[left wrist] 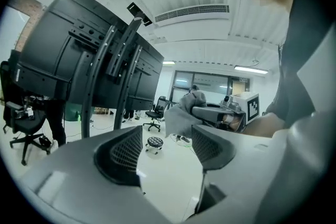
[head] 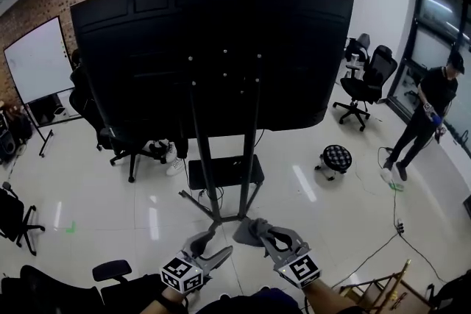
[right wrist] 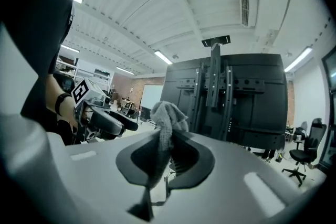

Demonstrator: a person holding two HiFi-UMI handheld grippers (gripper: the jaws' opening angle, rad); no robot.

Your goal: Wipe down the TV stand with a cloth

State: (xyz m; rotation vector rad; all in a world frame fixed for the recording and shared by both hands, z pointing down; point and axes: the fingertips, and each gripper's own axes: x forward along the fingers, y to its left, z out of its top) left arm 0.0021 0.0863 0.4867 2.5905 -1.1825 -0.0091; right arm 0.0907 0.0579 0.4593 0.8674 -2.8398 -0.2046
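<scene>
Cloth picked up, stand not touched yet

Lower centre-left, the left claw (head: 213, 246) is held apart with nothing in it. Just right of it, the grey cloth (head: 245, 232) is pinched in the right claw (head: 266, 235). The TV stand (head: 223, 173) at mid-frame probably gets reached next, and open floor (head: 309, 187) is seen round its base.
</scene>
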